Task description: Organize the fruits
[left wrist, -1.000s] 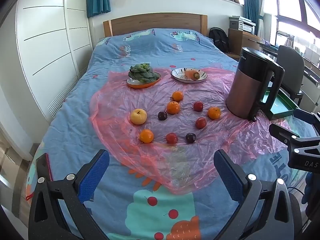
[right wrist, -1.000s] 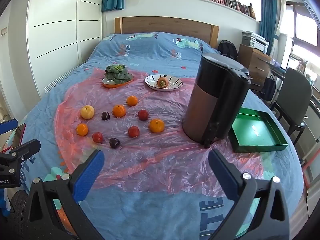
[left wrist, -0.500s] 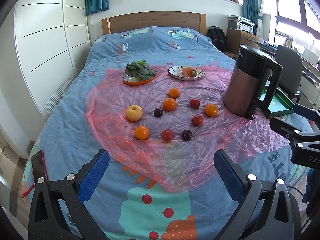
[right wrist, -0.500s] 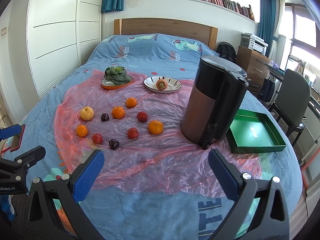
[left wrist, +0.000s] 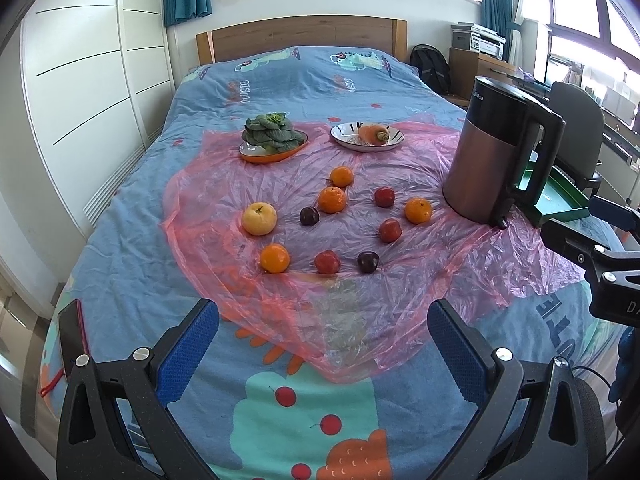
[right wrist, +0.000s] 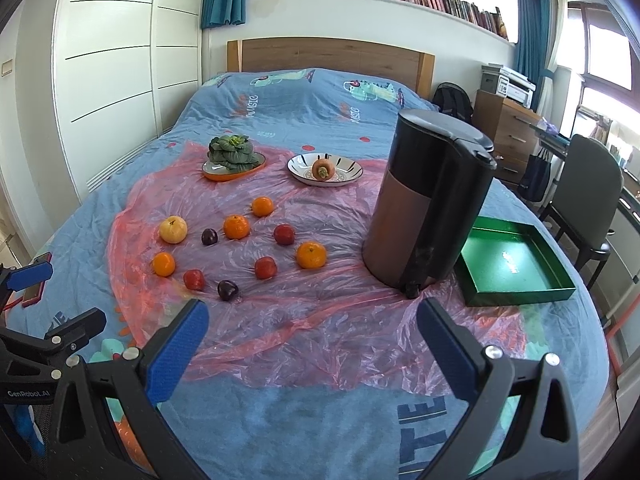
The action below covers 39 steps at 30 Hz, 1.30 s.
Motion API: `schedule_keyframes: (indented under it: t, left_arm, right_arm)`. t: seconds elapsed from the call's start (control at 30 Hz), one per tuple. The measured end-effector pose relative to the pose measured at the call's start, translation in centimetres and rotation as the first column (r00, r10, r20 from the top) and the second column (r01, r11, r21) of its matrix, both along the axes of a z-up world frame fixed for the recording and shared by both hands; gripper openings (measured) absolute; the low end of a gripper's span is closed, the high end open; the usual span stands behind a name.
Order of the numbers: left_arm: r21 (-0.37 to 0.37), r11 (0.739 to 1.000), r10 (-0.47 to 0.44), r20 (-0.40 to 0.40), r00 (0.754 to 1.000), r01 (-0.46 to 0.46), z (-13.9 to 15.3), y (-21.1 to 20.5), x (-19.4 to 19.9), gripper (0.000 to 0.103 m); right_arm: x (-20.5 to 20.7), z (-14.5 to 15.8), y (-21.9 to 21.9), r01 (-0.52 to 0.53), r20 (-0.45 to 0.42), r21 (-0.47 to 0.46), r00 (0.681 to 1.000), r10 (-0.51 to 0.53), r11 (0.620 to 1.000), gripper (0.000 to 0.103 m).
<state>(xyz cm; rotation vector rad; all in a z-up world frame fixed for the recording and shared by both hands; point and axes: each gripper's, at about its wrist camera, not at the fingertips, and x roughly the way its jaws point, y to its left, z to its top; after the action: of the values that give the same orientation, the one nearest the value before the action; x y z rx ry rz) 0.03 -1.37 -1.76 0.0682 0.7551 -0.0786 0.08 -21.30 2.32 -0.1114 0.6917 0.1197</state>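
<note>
Both hand-held grippers are hovering over the near end of the bed (left wrist: 132, 208), and both are gaping wide with nothing between their blue pads: the left hand-held gripper (left wrist: 323, 342) is facing the fruit, the right hand-held gripper (right wrist: 313, 338) is pointing more toward the kettle (right wrist: 424, 204). Compared with a second ago, the left view is sitting slightly farther back, so the fruit is appearing a little higher in its frame, while the right view is barely differing. The fruit is lying loose on the pink sheet (left wrist: 400, 292), none of it moved: a yellow apple (left wrist: 259, 218), four oranges including the nearest one (left wrist: 274, 258), three red fruits such as the one beside it (left wrist: 327, 261), and two dark plums, one at the front (left wrist: 368, 261). Behind them a plate of greens (left wrist: 273, 144) and a plate with a carrot (left wrist: 367, 136) are standing side by side. The green tray (right wrist: 516, 266) is resting just right of the kettle, empty. A phone (left wrist: 72, 334) is lying at the bed's left edge.
</note>
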Motion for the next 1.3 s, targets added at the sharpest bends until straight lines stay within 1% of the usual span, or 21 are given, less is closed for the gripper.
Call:
schedule_keyframes:
  t: [0.2,0.33,0.43,0.87,1.13,1.3]
  left_arm:
    - [-0.004,1.0,-0.009,-0.017,1.0,0.009,0.1,0.1,0.3,0.102]
    - [0.022,1.0,-0.018,-0.011,1.0,0.018,0.1,-0.2,0.3,0.102]
    - [-0.001,1.0,-0.024,-0.021,1.0,0.024,0.1,-0.1,0.4,0.102]
    - [0.003,1.0,-0.018,-0.048,0.999,0.018,0.0,0.2,0.6,0.102]
    - [-0.005,1.0,-0.007,-0.062,0.998,0.007,0.2,0.7,0.8,0.102]
    - [-0.005,1.0,-0.005,-0.064,0.998,0.005,0.2,0.9,0.8,0.102]
  right_arm:
    - [0.1,-0.1,0.0,-0.001,-0.001,0.0,1.0,0.001,1.0,0.103]
    - [0.1,-0.2,0.0,-0.001,0.0,0.0,1.0,0.001,1.0,0.103]
    - [0.1,-0.2,0.0,-0.001,0.001,0.002,1.0,0.001,1.0,0.103]
    - [0.0,-0.2,-0.1,-0.002,0.001,0.003,1.0,0.002,1.0,0.103]
    - [0.2,-1.3,0.6,-0.002,-0.009,0.004,1.0,0.002,1.0,0.103]
    - [0.2,-1.4,0.8,-0.005,-0.011,0.002,1.0,0.005,1.0,0.103]
